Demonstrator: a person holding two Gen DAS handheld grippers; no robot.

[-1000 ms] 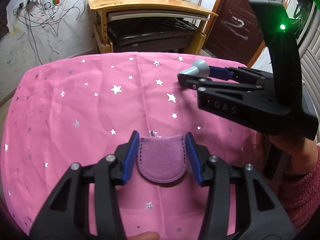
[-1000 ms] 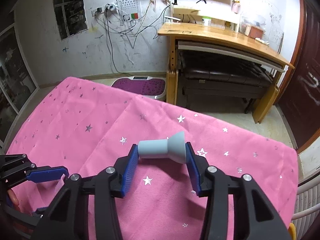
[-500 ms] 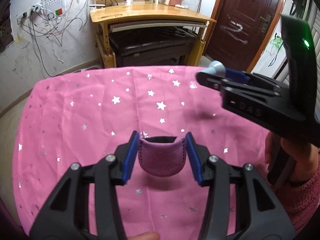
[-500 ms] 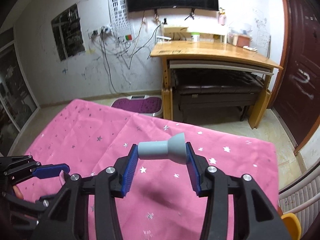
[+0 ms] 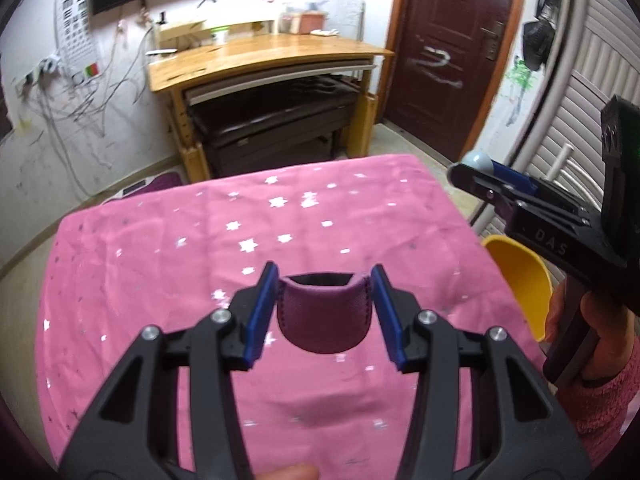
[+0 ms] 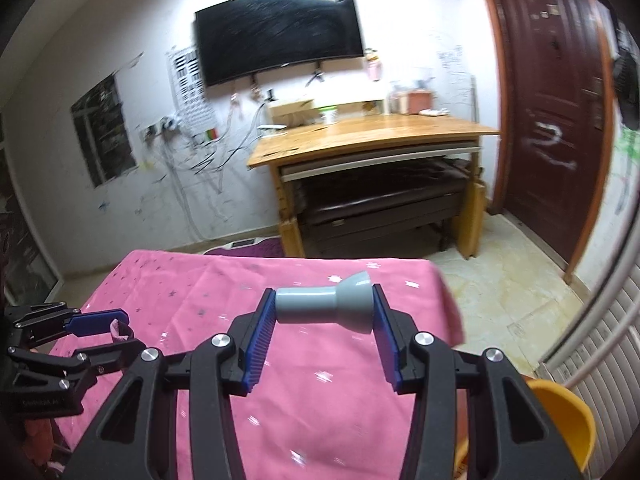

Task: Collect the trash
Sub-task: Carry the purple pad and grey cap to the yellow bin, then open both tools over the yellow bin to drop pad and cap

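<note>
Above a table draped in a pink star-printed cloth (image 5: 168,264), we see two handheld grippers, each with its blue pads pressed on an object. Our left gripper (image 5: 325,312) is clenched on a small purple pouch (image 5: 323,316), squeezed into a curved, open-mouthed shape and held clear of the cloth; its dark inside is visible only as a narrow slot along the top edge. Our right gripper (image 6: 324,320) grasps a grey funnel-shaped piece (image 6: 324,307) lengthwise, the flared end against the right-hand pad, the narrow end against the left.

In the left wrist view, the right gripper (image 5: 476,168) juts in from the frame's edge beyond the table's far corner, and only a rounded sliver of the grey piece (image 5: 480,159) shows above its finger. Below it sits a yellow bin (image 5: 520,280) just beside the table — its rim is partly cut off by the gripper body and the person's hand (image 5: 592,320), and we cannot make out what lies inside. The right wrist view catches the same bin (image 6: 568,424) at the lower right, clipped by the frame.

A wooden desk (image 6: 372,136), a dark door (image 6: 548,120) and a wall-mounted screen (image 6: 280,32) fill the background, softened by blur.
</note>
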